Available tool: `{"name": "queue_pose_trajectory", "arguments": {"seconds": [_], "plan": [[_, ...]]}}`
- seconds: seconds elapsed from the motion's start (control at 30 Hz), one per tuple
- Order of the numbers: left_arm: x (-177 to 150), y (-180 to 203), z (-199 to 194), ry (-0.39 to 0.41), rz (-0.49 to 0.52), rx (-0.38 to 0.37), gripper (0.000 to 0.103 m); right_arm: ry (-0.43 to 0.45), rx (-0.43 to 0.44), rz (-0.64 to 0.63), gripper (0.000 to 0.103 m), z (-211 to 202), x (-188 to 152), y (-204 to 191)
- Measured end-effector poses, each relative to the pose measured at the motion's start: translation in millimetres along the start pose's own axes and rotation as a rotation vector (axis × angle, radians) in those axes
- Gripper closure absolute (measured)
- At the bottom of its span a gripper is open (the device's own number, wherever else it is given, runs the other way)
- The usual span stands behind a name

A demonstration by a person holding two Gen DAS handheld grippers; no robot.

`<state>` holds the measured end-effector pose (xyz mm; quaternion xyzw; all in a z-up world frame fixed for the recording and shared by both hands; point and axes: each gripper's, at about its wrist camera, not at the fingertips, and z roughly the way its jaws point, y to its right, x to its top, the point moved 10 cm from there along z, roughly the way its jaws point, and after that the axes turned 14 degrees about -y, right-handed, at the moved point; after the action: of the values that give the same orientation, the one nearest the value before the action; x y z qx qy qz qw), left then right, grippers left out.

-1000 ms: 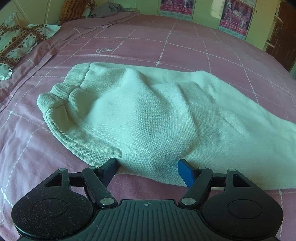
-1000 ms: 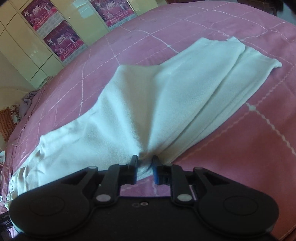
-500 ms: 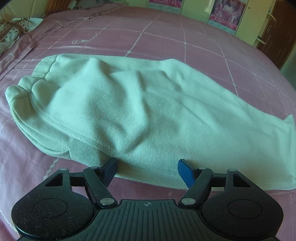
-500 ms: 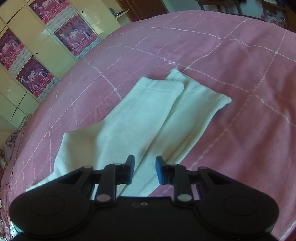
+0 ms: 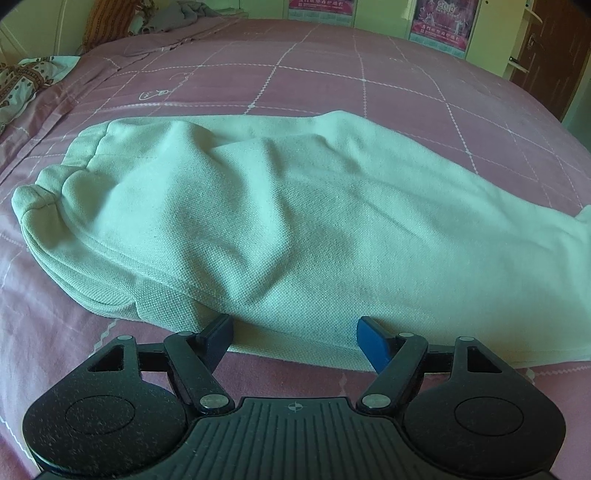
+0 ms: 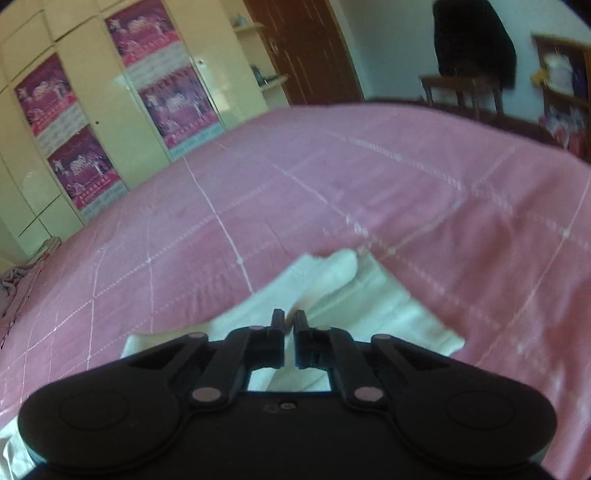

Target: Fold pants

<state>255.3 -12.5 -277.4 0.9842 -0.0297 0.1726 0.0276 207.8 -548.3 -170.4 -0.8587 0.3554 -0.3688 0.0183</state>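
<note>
Pale cream pants (image 5: 295, 229) lie folded lengthwise on the pink checked bedspread (image 5: 332, 85), waistband at the left, legs running right. My left gripper (image 5: 295, 332) is open and empty, its fingers at the near edge of the pants. In the blurred right wrist view the leg cuffs (image 6: 343, 280) lie just beyond my right gripper (image 6: 289, 319), whose jaws are nearly together with nothing seen between them.
A patterned pillow (image 5: 22, 85) and a heap of clothes (image 5: 177, 14) lie at the bed's far left. Cream wardrobe doors with pink posters (image 6: 74, 122), a brown door (image 6: 306, 48) and a wooden chair (image 6: 461, 85) stand beyond the bed.
My right gripper let go of the pants, moved along the legs to the cuffs, tilted up and closed its jaws. My left gripper stayed open at the near edge, shifting slightly.
</note>
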Motion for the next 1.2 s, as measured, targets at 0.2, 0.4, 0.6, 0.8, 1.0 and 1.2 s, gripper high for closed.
{"name": "queue_pose_trajectory", "arguments": {"seconds": [0.2, 0.4, 0.6, 0.8, 1.0, 1.2], "plan": [[-1.4, 1.8, 0.2, 0.006, 0.009, 0.003, 0.026, -0.146, -0.033, 0.093, 0.100, 4.2, -37.2, 63.3], [-1.1, 1.1, -0.2, -0.001, 0.002, 0.000, 0.026, -0.165, 0.080, 0.244, 0.077, 18.1, -39.8, 74.9], [-1.3, 1.4, 0.6, -0.003, -0.001, 0.010, 0.025, -0.179, 0.087, 0.236, 0.076, 46.0, -11.7, 57.9], [-1.3, 2.3, 2.6, -0.006, 0.003, 0.011, 0.022, -0.229, 0.040, 0.225, 0.073, 68.8, -5.2, 54.3], [-1.4, 2.7, 3.4, -0.008, 0.008, 0.010, 0.021, -0.173, 0.050, 0.228, 0.098, 64.8, 2.7, 49.1], [-1.2, 3.9, 4.2, -0.007, 0.013, 0.006, 0.019, 0.068, 0.060, 0.052, 0.099, -13.2, 30.9, 21.5]]}}
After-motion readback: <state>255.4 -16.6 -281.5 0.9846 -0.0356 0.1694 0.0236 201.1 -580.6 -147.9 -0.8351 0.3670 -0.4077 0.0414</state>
